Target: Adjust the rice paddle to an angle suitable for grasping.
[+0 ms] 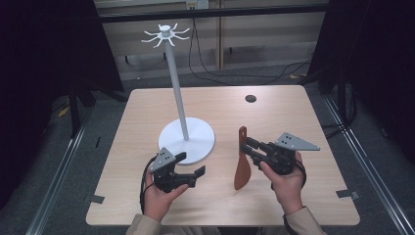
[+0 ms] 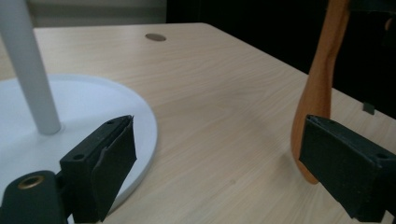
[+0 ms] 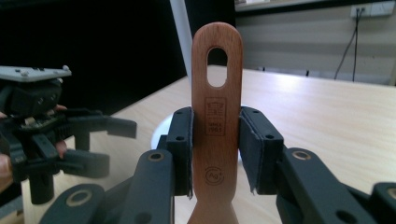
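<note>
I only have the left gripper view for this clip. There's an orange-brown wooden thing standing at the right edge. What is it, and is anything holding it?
Observer: It is a wooden spatula, and the right gripper is shut on its handle, jaws pressing both sides.
Operator: Which end is up?
Observer: The handle end, with an oval hanging hole, points up; in the high view the blade is down at the table.
Operator: And the white pole beside my jaws?
Observer: It is a stand on a round base, topped by a ring of white hooks, all bare.
Operator: My own gripper?
Observer: The left gripper is open, holding nothing, beside the base.
</note>
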Demonstrator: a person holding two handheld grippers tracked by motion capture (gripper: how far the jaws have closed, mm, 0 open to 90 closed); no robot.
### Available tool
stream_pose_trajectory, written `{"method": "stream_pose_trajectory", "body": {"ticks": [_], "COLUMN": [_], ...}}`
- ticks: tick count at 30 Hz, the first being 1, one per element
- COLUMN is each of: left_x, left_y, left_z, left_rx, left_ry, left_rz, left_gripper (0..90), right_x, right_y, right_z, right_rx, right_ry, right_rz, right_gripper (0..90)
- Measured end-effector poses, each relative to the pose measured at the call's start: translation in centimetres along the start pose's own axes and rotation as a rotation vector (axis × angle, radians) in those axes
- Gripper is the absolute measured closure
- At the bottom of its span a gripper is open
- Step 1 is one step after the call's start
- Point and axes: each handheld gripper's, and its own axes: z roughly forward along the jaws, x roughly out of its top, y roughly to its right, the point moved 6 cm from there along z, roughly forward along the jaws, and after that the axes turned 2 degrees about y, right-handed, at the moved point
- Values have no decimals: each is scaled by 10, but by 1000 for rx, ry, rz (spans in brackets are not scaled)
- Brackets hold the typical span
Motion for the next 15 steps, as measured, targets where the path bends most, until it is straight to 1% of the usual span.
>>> {"method": "stream_pose_trajectory", "body": {"ticks": [1,3,4,8,9,10,11,13,15], "left_x": [3,7,9,15,16,18,20,22,25], "left_y": [3,9,12,20,21,23,26,29,32], "left_z": [1,3,5,10,11,12,13,15,17], "left_rx": [-9,-18,-31,-48,-49,-52,-59,-64,-79], "left_ry": [9,21,28,46,53,66,73,82,98], "left_rz": [7,13,18,15,25,29,25,28,14], "left_gripper": [108,108,110,114,116,123,133,146,158], "right_x": [0,6,9,16,18,19,20,20,22], "right_y": [0,-4,-6,-12,-13,-14,-14,-16,-18], "right_z": [0,3,4,11,12,13,13,14,14], "right_rx": [0,10,18,23,26,28,20,27,26], "right_ry": [0,13,16,13,19,15,18,19,18], "right_rz": [0,-5,1,-27,-23,-30,-28,-23,-28], "right_gripper": [673,673,673,673,673,673,673,673,672]}}
